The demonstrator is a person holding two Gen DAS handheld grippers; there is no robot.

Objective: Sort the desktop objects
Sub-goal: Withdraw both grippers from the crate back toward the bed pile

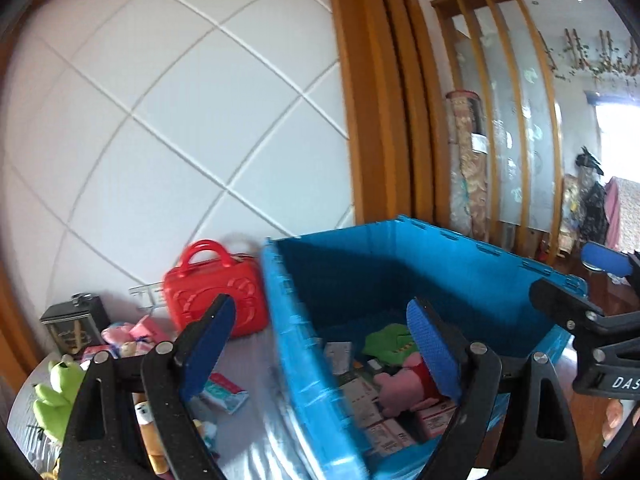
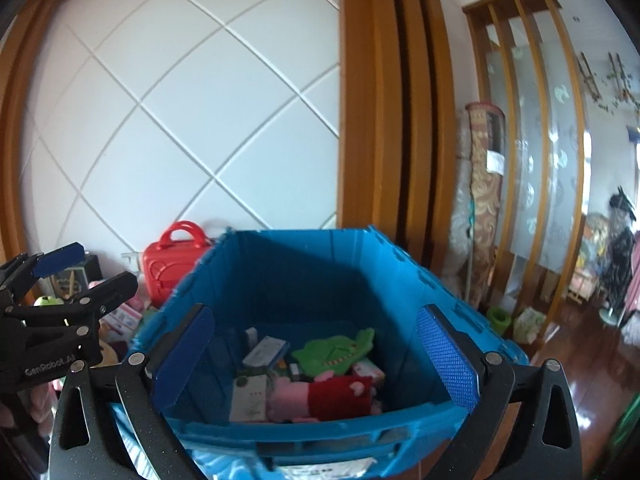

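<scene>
A green frog [image 1: 56,394] sits at the bench's left edge, a red case [image 1: 218,294] at its back, then the left hand-held gripper [image 1: 320,354] and right hand-held gripper [image 2: 316,354], both spread empty, above the blue crate [image 2: 280,264] holding a pink pig [image 2: 320,398].

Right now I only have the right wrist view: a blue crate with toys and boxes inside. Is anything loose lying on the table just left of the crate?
Observer: Yes. A small teal-and-white packet lies on the table, close beside the blue crate.
Operator: Is the left gripper carrying anything?
Observer: No. The left gripper is open and empty, one finger over the table and the other over the crate's inside.
</scene>
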